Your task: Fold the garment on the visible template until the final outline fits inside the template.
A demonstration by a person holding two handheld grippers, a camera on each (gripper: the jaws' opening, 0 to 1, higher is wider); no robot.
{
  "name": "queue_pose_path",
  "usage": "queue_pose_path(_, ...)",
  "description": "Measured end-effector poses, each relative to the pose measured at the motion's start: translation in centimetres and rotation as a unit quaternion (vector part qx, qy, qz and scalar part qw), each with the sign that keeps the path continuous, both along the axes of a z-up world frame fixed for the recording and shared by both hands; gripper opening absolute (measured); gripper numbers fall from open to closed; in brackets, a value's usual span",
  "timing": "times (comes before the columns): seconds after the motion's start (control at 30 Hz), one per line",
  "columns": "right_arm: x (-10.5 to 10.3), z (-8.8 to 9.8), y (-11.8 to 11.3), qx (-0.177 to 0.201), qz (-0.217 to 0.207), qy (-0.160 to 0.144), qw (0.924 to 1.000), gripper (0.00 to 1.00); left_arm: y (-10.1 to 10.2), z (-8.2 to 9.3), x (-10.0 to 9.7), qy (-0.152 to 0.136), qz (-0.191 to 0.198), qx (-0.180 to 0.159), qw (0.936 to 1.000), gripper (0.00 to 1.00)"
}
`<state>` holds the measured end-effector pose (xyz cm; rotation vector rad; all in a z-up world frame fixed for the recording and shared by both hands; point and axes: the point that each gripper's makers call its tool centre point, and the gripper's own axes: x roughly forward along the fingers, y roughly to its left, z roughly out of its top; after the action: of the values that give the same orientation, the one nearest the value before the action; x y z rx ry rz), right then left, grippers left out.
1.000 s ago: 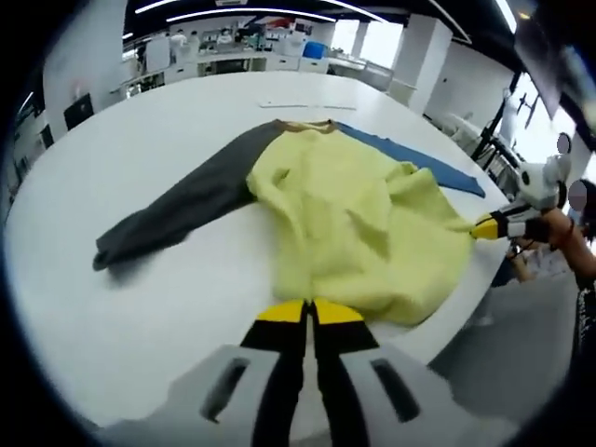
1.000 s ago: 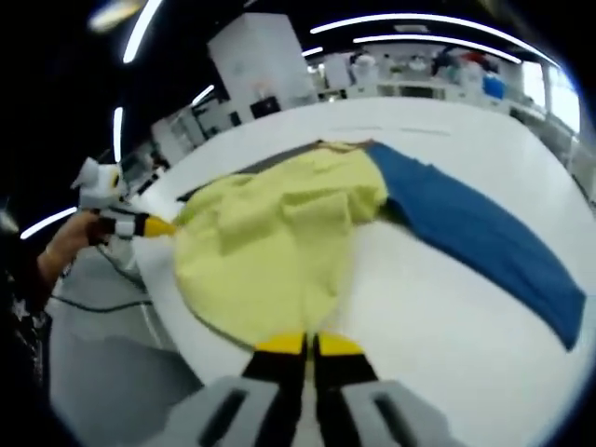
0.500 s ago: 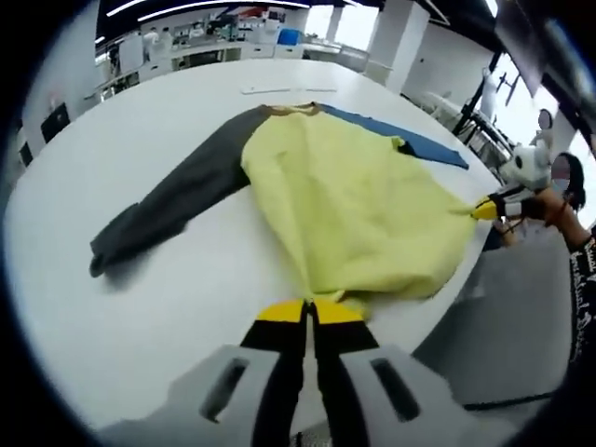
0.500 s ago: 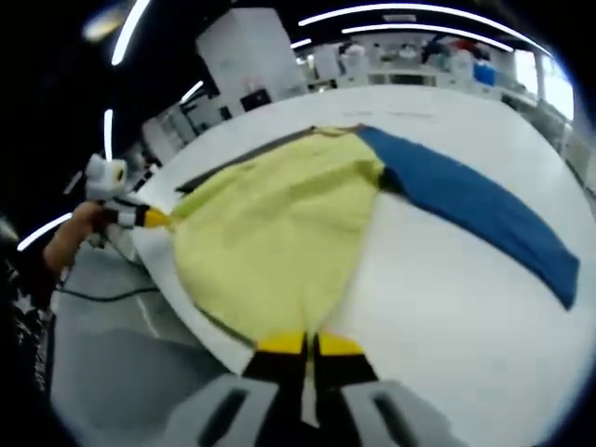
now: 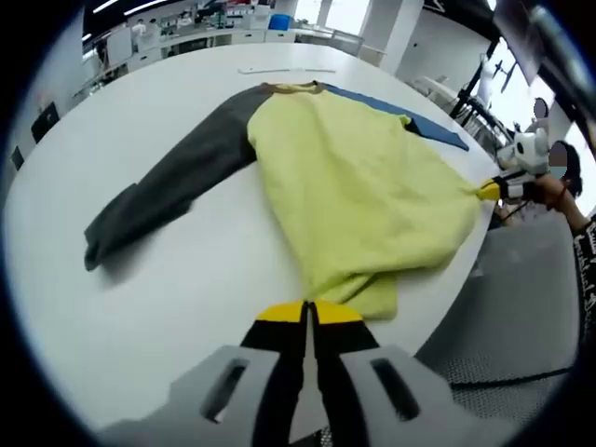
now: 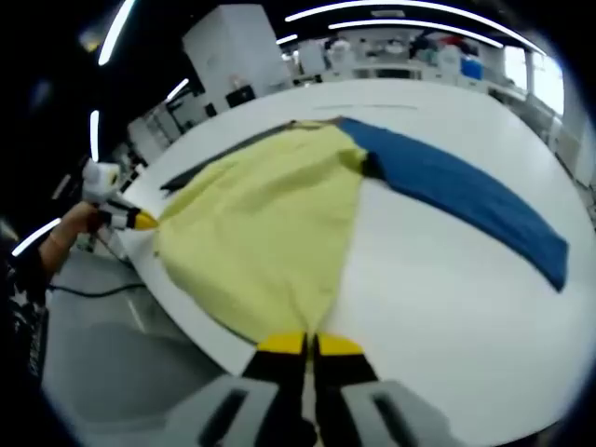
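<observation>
Early stage: garment (image 5: 358, 191) spread flat on table (image 5: 186, 279), unfolded. Left gripper (image 5: 307, 315) and right gripper (image 6: 307, 346) each pinching hem corners, apparently; folding remains.

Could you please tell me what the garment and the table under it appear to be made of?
The garment looks like soft knit or fleece fabric, matte: its yellow body wrinkles and drapes over the table edge, with a grey sleeve and a blue sleeve. The table seems a hard, smooth white laminate or painted board with a faint sheen.
</observation>
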<state>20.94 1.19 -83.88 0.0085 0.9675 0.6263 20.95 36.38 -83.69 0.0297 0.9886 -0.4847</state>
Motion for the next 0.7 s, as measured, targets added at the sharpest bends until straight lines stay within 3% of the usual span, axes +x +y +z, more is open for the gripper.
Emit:
queue_pose_path(0.1, 0.2, -0.1, 0.2, 0.002, 0.007, -0.002, 1.0000, 0.00, 0.2, 0.2, -0.2, -0.007, 0.017, 0.008, 0.9998, 0.04)
queue_pose_path(0.23, 0.3, 0.1, 0.2, 0.012, -0.001, 0.001, 0.9999, 0.08, -0.2, 0.4, -0.9, -0.007, 0.068, -0.013, 0.9976, 0.23)
queue_pose_path(0.47, 0.3, 0.2, 0.6, 0.014, -0.003, 0.000, 0.9999, 0.13, -1.7, 0.1, -2.4, -0.004, 0.148, -0.044, 0.9881, 0.24)
queue_pose_path(0.7, 0.1, -0.2, 0.7, -0.010, 0.010, -0.010, 0.9999, 0.16, -2.7, -0.1, -2.8, -0.006, 0.170, -0.036, 0.9848, 0.21)
